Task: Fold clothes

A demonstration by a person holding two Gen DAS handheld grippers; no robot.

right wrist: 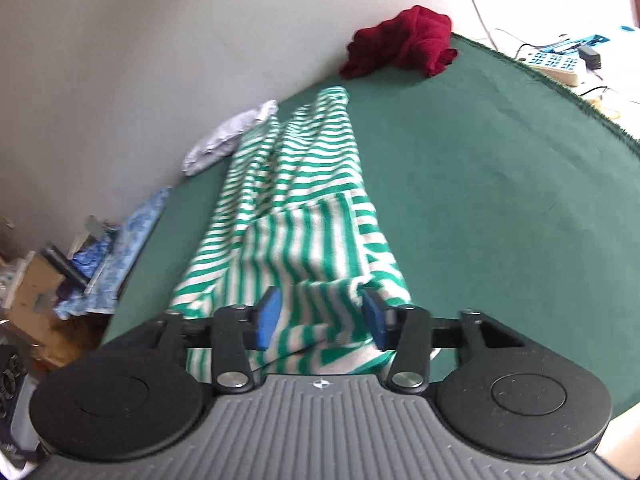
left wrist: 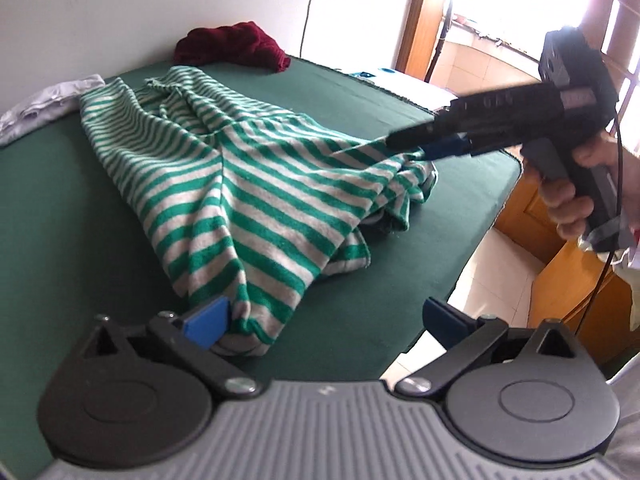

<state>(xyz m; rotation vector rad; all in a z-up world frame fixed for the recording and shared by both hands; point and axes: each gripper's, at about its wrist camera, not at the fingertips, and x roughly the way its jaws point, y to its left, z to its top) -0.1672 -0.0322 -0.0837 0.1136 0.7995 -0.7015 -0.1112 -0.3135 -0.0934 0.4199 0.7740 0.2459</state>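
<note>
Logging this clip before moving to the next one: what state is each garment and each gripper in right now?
striped garment: rumpled, partly folded over itself on the green table.
dark red garment: bunched at the far edge.
white cloth: crumpled by the wall.
left gripper: fingers wide apart, one beside the striped hem.
right gripper: fingers open, striped fabric between them, not pinched.

- green-and-white striped garment [left wrist: 240, 184], knit, rumpled and partly folded over itself, lying on green table cover
- near end bunched just beside left gripper [left wrist: 324, 322], touching its left pad
- other edge lies between right gripper [right wrist: 320, 318] pads, which stand apart from it
</note>
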